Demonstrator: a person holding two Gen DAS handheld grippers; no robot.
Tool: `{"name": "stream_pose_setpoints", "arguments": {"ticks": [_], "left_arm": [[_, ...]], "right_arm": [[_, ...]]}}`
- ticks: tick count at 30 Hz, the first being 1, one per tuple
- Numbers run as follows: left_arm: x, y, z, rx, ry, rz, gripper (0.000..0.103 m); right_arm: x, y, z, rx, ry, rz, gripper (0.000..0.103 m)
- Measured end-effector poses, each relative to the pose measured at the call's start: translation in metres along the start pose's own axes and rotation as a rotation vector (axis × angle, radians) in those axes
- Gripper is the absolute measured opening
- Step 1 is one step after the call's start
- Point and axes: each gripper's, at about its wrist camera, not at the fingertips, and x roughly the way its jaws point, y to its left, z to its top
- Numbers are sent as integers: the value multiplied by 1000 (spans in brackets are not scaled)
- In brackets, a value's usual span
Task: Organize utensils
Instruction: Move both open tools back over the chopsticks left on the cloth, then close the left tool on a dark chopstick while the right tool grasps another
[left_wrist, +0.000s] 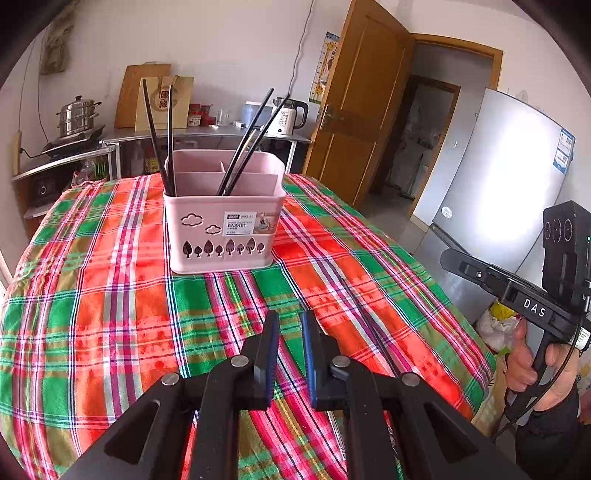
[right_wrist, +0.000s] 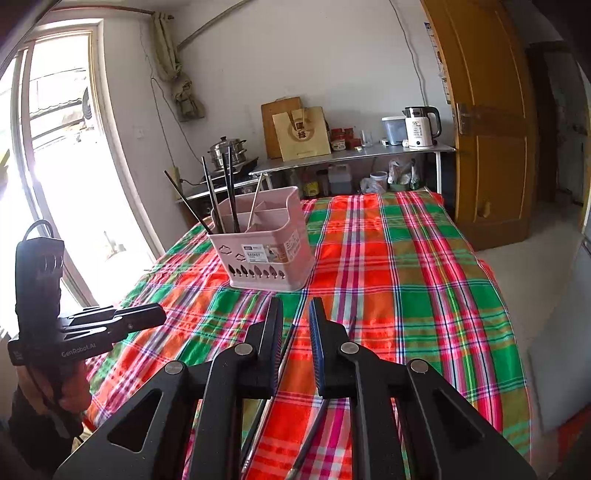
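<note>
A pink utensil basket (left_wrist: 221, 225) stands on the plaid tablecloth (left_wrist: 110, 314), with several black chopsticks (left_wrist: 162, 147) upright in its compartments. It also shows in the right wrist view (right_wrist: 269, 254). My left gripper (left_wrist: 290, 325) is open and empty, hovering above the cloth in front of the basket. My right gripper (right_wrist: 295, 314) is open, low over the cloth. Two loose chopsticks (right_wrist: 273, 391) lie on the cloth beneath and between its jaws, not gripped.
A steel counter (right_wrist: 351, 155) at the back holds a kettle (right_wrist: 421, 127), a steamer pot and a paper bag. A wooden door (left_wrist: 362, 110) and a silver fridge (left_wrist: 498, 184) stand to the right. A window is on the left.
</note>
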Motion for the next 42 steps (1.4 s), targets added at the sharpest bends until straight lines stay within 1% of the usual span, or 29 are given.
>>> {"name": "stream_pose_setpoints", "arguments": {"ticks": [2,4,5,10,12,16,21,29,33,35,36,37,42], "left_arm": [[8,-1,-2,-5,18,-2,15],[15,-2,-4,-11,34,-1,25],[19,-3,-5,-13,41,-1,26],[37,-6,-8,-16,82,-12,26],[44,-10,-7,-15,94,-36,26],[64,-12,-5,-56,140,-90,26],[93,-17,-7,-86,207,-115,26],[124,-23,-17,-107,285,-83,26],[128,-27,-18,-98,284,-71,26],[132,-30,-21,-80,300,-31,26],[132,-31,-22,-65,286,-16,22],[133,-34,-22,-56,287,-8,22],[133,-34,-22,-42,279,3,21]], "right_arm": [[1,-3,-2,5,5,-3,15],[4,-7,-5,12,17,-9,15],[7,-10,-6,16,27,-14,15],[27,-19,-16,30,88,-40,15],[34,-23,-20,39,106,-48,15],[46,-28,-27,46,146,-54,15],[62,-32,-35,45,197,-56,15],[79,-39,-45,58,240,-52,15],[85,-43,-47,65,253,-56,15],[88,-44,-48,64,263,-61,15],[89,-45,-49,63,267,-63,15],[91,-44,-49,63,269,-62,15],[93,-44,-50,62,275,-56,15]]}}
